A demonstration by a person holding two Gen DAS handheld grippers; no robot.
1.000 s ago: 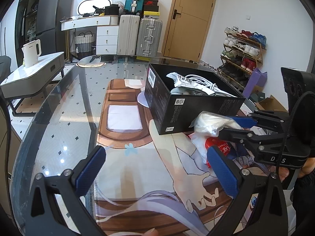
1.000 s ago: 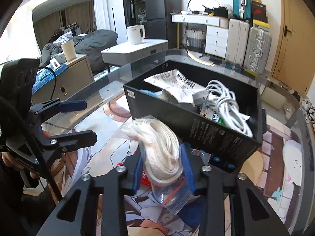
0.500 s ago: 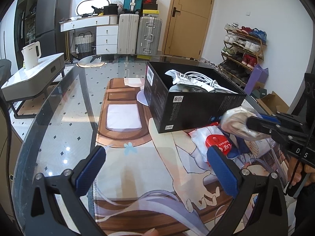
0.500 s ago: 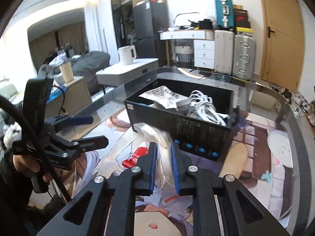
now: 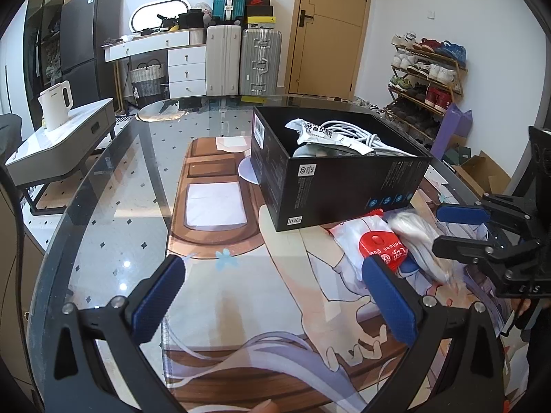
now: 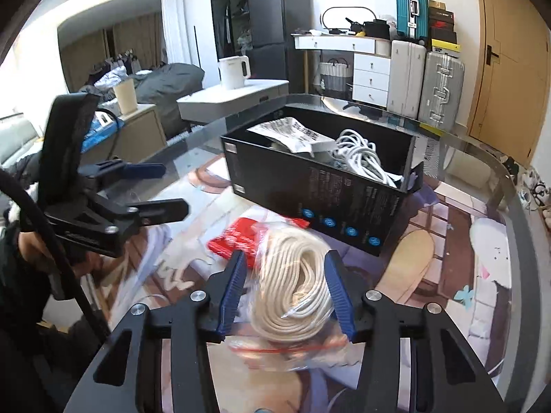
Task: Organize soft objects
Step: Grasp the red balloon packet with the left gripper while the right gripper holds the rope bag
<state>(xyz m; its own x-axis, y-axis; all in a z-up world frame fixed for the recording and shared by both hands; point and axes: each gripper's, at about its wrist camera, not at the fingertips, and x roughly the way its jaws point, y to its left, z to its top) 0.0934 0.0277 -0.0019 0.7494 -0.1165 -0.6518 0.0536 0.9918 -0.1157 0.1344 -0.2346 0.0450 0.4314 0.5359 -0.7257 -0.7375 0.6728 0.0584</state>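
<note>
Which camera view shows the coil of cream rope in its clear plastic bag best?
The right wrist view: the coil of cream rope in its clear plastic bag fills the foreground between the right gripper's blue pads. The left wrist view shows only a blurred pale bundle at the right.

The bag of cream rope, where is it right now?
The bag of cream rope lies on the table between the right gripper's fingers, just in front of the black box, beside a red packet.

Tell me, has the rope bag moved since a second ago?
Yes. The rope bag has dropped from beside the black box front to the mat, between the right gripper's just-opened jaws.
</note>
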